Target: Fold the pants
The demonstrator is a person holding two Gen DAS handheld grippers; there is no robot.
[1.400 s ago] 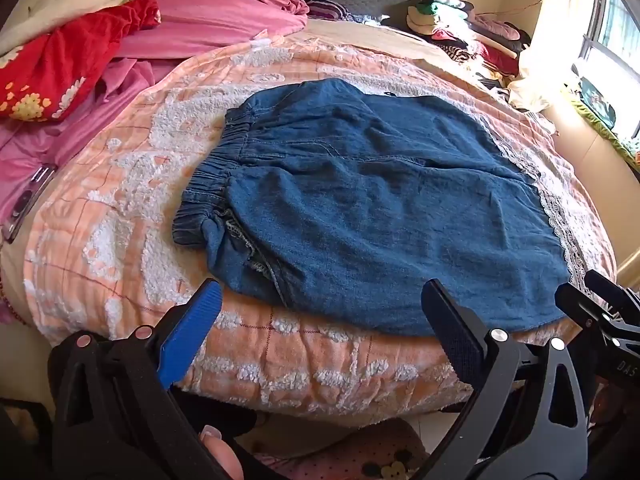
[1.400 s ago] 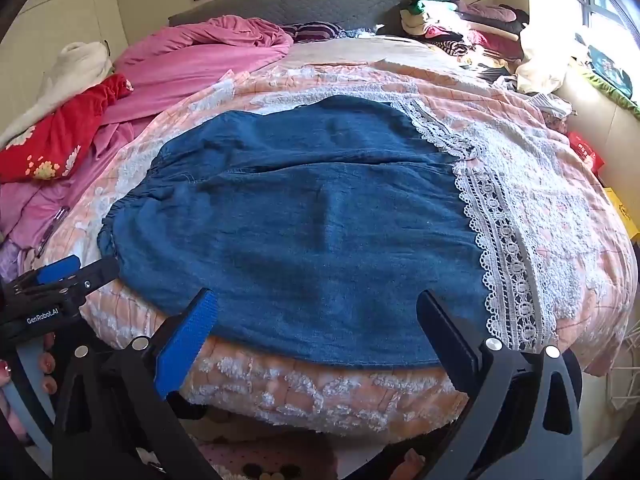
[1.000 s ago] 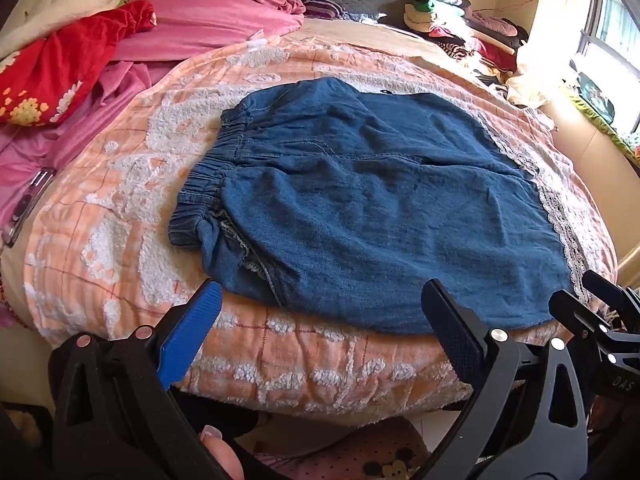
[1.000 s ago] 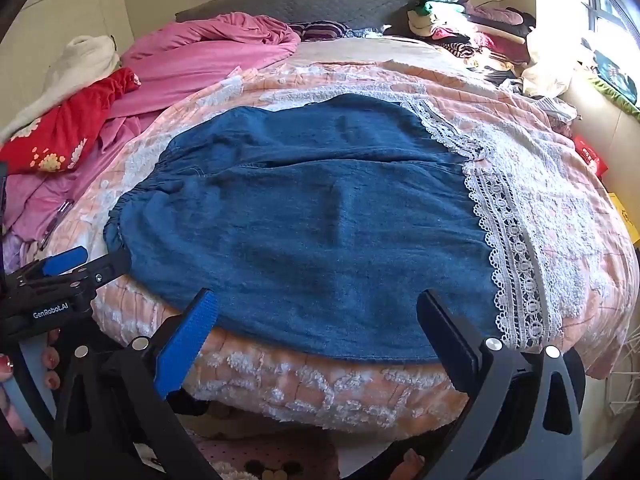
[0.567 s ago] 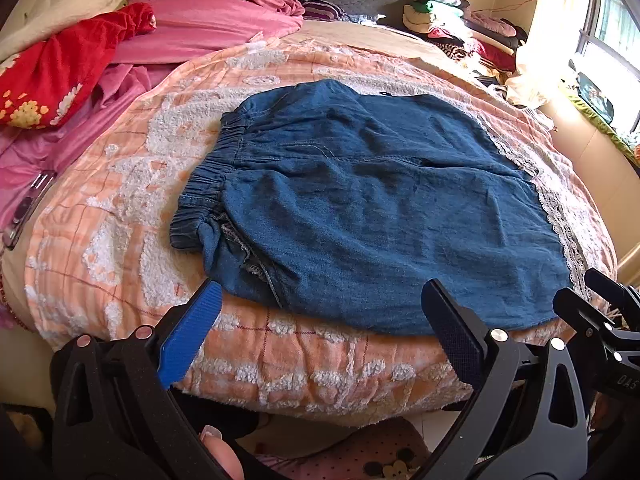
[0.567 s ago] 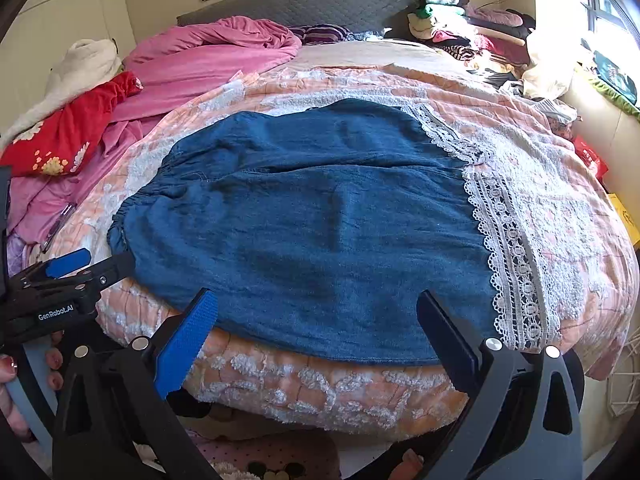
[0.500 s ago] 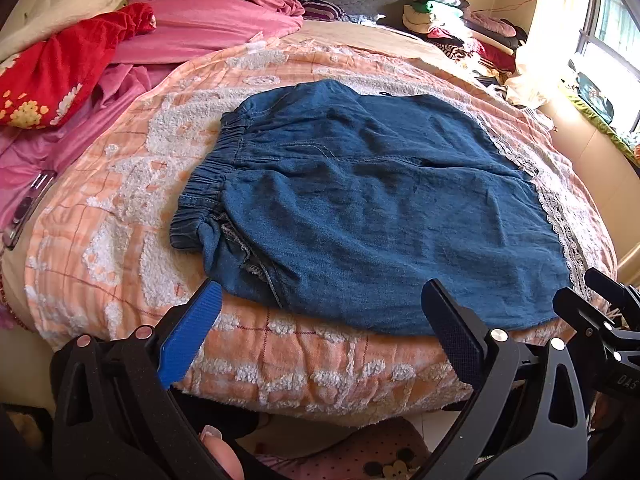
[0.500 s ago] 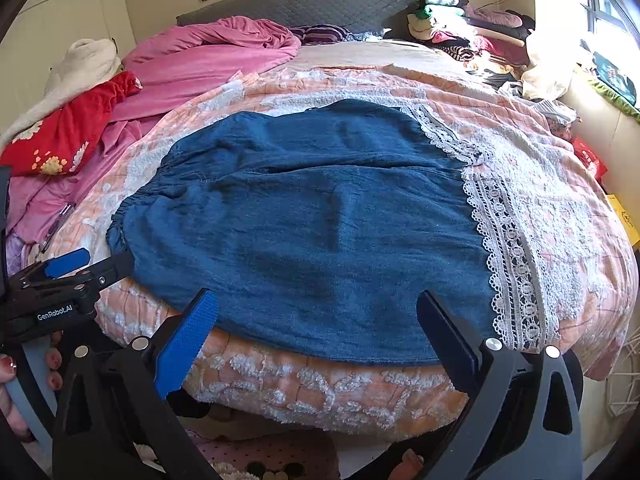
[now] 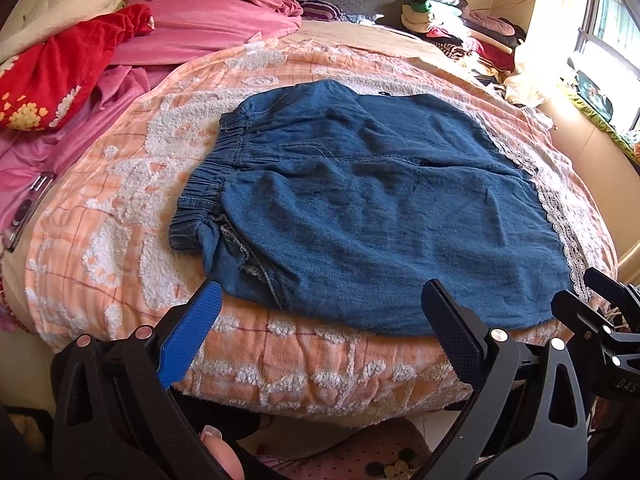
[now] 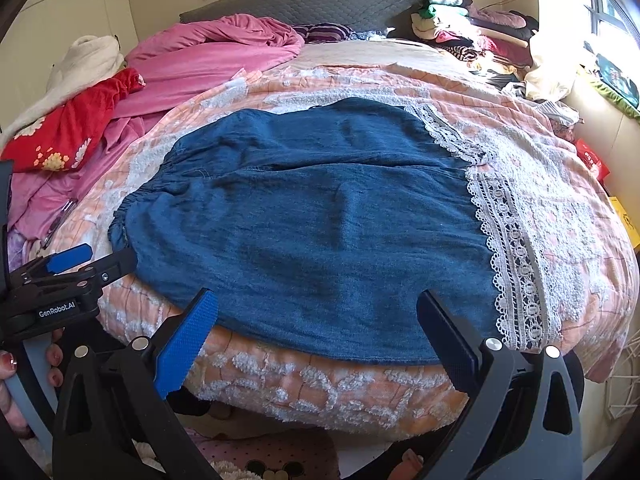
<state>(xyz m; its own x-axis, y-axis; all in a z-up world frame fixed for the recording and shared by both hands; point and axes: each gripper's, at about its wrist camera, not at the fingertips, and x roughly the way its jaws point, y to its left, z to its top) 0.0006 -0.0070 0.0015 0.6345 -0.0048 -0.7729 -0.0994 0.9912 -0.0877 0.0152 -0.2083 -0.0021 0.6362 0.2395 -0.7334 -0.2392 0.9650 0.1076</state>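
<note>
Both tongs hang off the near edge of the bed (image 9: 120,208), spread wide, nothing between the tips. Left tongs (image 9: 320,328) sit just short of the pants (image 9: 380,208), which lie flat on the bedspread straight ahead, waistband (image 9: 204,196) off to the left-fwd of them, frayed pocket corner nearest the blue tip. Right tongs (image 10: 316,332) hover at the same near edge, further along toward the lace-trimmed hem (image 10: 516,264), which runs ahead and to the right of them. So the long axis goes left-to-right across both views: waist end on the left tongs' side, hem end on the right tongs' side, near long edge facing both. Pants look already doubled leg-on-leg, though I can't tell for sure from here. Judging by that, next fold prob goes end-to-end, hem over to waist or the reverse, and each tongs is nearer its own end, w/ the near corners in easy reach. Left tongs' tips also show at the left edge of the right view, apart from the cloth, not touching. Pink blanket (image 10: 208,52) and red one (image 9: 60,76) sit well beyond, out of the way.
</note>
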